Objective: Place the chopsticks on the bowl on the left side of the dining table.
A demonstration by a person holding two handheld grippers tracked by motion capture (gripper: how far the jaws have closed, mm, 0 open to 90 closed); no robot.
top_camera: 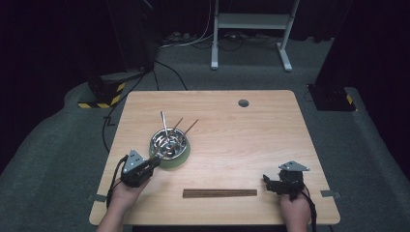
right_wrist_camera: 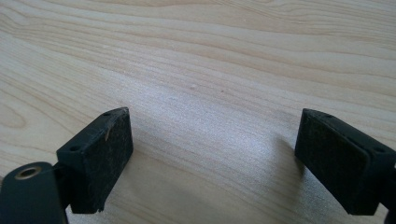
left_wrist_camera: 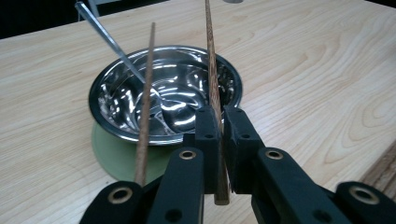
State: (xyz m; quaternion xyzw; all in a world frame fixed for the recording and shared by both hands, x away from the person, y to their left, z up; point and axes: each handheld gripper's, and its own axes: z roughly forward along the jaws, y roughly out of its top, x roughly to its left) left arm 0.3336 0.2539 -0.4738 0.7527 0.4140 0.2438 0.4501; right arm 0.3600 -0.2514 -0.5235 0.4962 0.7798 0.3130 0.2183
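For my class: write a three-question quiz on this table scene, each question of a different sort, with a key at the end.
1. True or false: the right gripper is shut on a chopstick.
2. What does the left gripper clamp? A) the spoon B) a chopstick C) the bowl's rim
3. Fill in: the steel bowl sits on a green ____.

Key
1. False: its jaws stand wide apart over the bare table.
2. B: the jaws are closed on a chopstick that leans across the bowl.
3. Mat; more chopsticks lie near the front edge.
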